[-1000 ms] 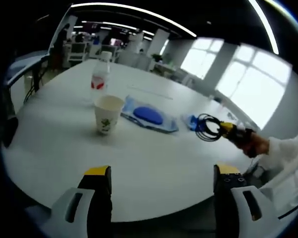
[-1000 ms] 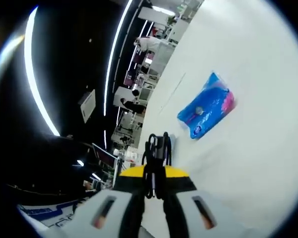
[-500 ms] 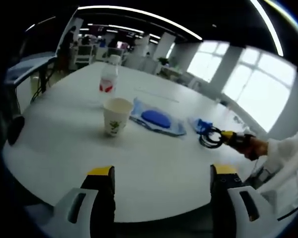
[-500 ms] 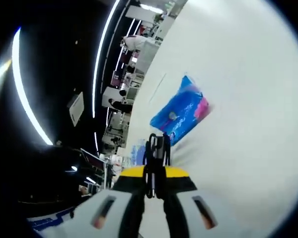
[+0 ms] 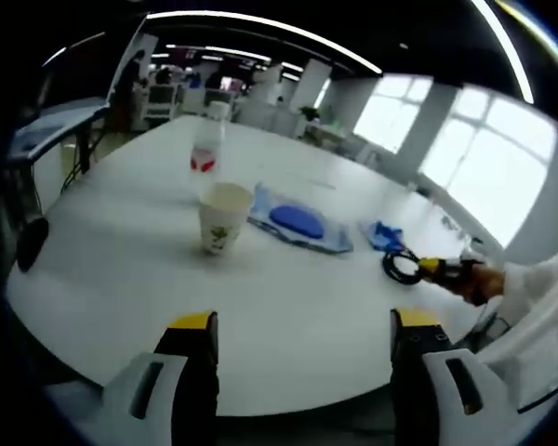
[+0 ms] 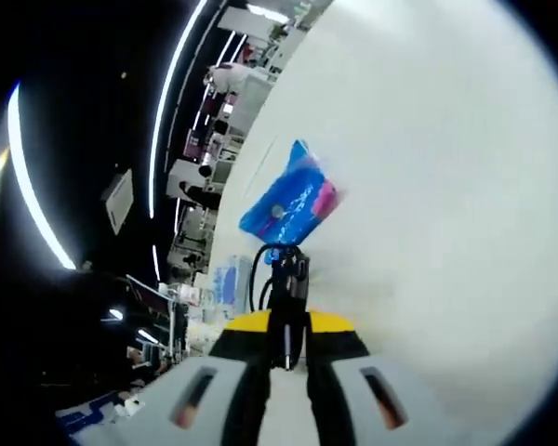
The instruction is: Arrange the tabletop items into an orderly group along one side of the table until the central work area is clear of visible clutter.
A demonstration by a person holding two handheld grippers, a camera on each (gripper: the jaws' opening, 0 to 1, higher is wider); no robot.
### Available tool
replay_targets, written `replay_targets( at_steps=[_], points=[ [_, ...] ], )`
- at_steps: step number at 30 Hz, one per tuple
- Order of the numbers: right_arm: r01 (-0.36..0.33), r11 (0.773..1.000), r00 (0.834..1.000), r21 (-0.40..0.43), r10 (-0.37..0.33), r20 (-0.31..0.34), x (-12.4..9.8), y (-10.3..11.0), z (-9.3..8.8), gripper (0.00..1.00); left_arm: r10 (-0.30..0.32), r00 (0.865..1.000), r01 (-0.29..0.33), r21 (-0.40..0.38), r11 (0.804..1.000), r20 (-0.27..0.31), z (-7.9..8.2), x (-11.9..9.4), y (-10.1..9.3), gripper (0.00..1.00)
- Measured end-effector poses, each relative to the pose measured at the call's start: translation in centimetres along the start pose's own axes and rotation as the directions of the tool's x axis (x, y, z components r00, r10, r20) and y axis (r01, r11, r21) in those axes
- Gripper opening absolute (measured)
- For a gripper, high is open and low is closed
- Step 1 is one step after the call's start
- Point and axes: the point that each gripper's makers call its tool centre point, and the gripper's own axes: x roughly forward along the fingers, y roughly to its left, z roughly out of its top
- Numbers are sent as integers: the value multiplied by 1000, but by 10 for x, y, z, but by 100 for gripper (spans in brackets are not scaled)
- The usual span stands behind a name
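Cable (image 6: 281,275) pinched (tightly) in right gripper (image 6: 286,327).

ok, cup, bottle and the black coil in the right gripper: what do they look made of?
Cup: likely paper; matte cream wall, printed green sprig.
Bottle: probably clear plastic; see-through body, red label, white cap.
Black coil: looks like rubber- or plastic-sheathed cable; thin dark loops, slight sheen, pinched by the right gripper.
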Motion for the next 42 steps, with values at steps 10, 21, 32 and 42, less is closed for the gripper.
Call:
replay_targets(
  at_steps=[10,21,32,42],
  points=[
    [91,996,995,-23,-90,50,1,-13,6,10,-4,1000,4,-8,1000,3,1,1,1,70],
    [129,990,989,-64,-124,85,1,-18,9,11,-14,1000,14,-6,1000,-6,-2,2,-2,71],
    [159,976,976,-146,-133,172,1,-2,22,38,-26,1000,26,0,1000,-7,-2,2,-4,71],
    [195,949,958,-249,-130,255,0,6,34,77,-23,1000,23,-5,1000,10,1,1,-3,73]
  ],
)
